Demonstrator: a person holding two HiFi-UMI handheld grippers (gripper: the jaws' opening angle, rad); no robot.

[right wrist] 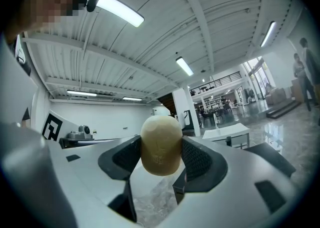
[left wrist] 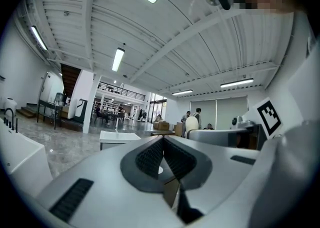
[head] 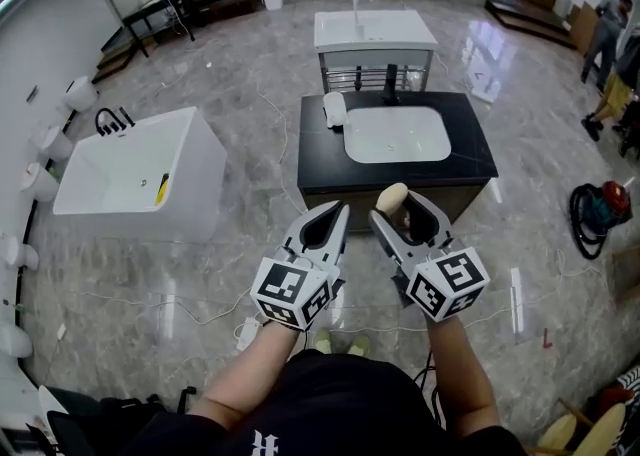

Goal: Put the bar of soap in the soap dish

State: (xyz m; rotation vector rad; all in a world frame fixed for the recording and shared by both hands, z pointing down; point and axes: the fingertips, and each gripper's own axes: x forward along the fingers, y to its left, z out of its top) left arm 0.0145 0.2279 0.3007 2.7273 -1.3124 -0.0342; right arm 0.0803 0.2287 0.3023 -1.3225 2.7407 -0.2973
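So this looks like the carry step: the bar of soap (right wrist: pixel 161 144) is already clamped between the jaws of the right gripper (head: pixel 402 209), sticking up past the tips, held in the air on the near side of the black desk (head: pixel 470 159) and not over it yet. The left gripper (head: pixel 335 214) has its jaws pressed together on nothing and hangs just left of the right one. The white thing I take for the soap dish (head: pixel 335 109) sits on the far left part of the desk, just left of the white basin (head: pixel 397 134), with a dark faucet (head: pixel 391 82) behind the basin. My guess for the next move: reach forward and a bit left over the desk, lower the soap into the dish, then let the jaws part. It's rounded and probably slick, so go gently. The room is a big showroom with a glossy marble floor (head: pixel 250 124), a white bathtub (head: pixel 130 174) off to the left, another white unit (head: pixel 375 34) further back, and strip lights overhead.
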